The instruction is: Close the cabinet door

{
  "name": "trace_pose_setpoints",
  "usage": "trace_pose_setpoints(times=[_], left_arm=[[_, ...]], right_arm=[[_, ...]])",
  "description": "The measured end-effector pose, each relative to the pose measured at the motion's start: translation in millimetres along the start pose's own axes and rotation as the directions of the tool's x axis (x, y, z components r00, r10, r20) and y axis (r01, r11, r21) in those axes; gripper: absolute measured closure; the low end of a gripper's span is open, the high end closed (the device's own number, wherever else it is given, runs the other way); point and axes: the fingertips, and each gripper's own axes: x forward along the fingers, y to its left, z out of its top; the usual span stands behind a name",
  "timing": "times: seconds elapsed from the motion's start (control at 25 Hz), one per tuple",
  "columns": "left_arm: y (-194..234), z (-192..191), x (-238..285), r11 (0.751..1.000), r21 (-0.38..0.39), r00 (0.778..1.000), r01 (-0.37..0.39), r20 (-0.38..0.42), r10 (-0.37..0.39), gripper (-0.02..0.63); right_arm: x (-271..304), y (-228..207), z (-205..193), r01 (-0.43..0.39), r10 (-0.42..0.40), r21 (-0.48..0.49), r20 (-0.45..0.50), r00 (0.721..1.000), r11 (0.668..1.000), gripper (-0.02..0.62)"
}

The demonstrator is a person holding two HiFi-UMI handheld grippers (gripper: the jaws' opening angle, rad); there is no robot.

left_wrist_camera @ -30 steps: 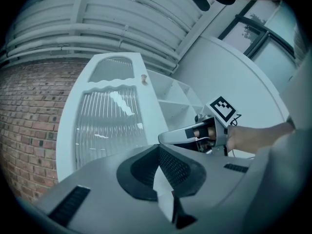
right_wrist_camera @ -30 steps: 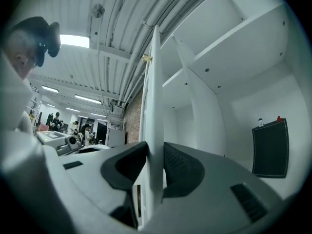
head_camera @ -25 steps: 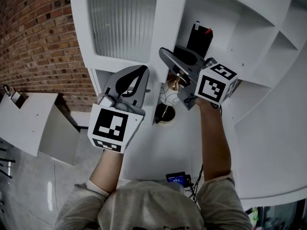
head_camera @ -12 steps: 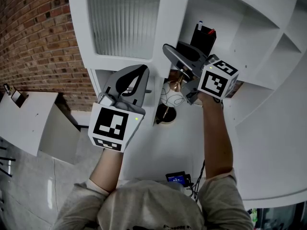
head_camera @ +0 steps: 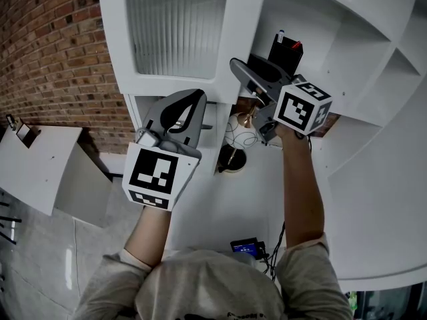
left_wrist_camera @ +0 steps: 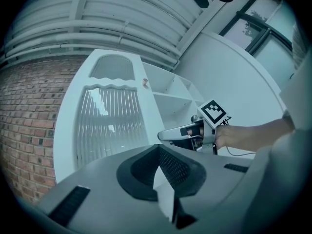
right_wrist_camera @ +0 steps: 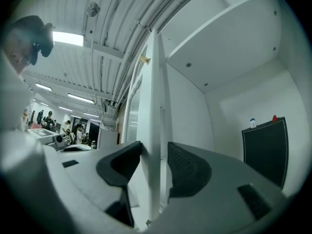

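The white cabinet door [head_camera: 173,25] with ribbed glass stands open, hinged out from the cabinet [head_camera: 347,59]. My right gripper [head_camera: 239,69] is at the door's free edge. In the right gripper view the door edge [right_wrist_camera: 155,106] runs between the jaws of this gripper [right_wrist_camera: 155,147], which are opening, and the right pad stands off it. My left gripper [head_camera: 193,97] sits below the door's lower edge with its tips together and nothing in them. From the left gripper [left_wrist_camera: 158,147] I see the glass panel [left_wrist_camera: 112,126] and the right gripper [left_wrist_camera: 163,136] beside it.
A black case [head_camera: 283,55] stands inside the cabinet. A brass lamp on a black base [head_camera: 231,157] with a thin cord sits on the white counter under the door. A brick wall [head_camera: 47,59] is on the left, and a small device with a blue screen [head_camera: 245,248] lies near me.
My right gripper has drifted slightly up and right along the door's edge. The left gripper has stayed where it was.
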Motion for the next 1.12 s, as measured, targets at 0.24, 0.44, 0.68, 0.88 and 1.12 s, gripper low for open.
trace_pose_setpoints(times=[0.24, 0.44, 0.68, 0.88, 1.12], left_arm=[[4, 3, -3, 1.0, -0.002, 1.0, -0.006, -0.002, 0.006, 0.598], [5, 4, -5, 1.0, 0.0, 1.0, -0.008, -0.002, 0.008, 0.598], [7, 4, -8, 1.0, 0.0, 1.0, -0.013, -0.002, 0.013, 0.598], [7, 2, -9, 1.0, -0.003, 1.0, -0.014, -0.01, 0.014, 0.598], [7, 3, -11, 1.0, -0.004, 1.0, -0.014, -0.009, 0.014, 0.598]], right_arm=[[2, -2, 3, 0.023, -0.023, -0.014, -0.016, 1.0, 1.0, 0.419], [4, -3, 2, 0.094, -0.095, -0.044, -0.028, 0.995, 0.995, 0.433], [6, -4, 1, 0.194, -0.198, -0.097, -0.037, 0.979, 0.976, 0.437], [6, -5, 0, 0.229, -0.233, -0.079, -0.04, 0.972, 0.97, 0.437], [5, -6, -1, 0.295, -0.298, -0.099, -0.021, 0.954, 0.951, 0.436]])
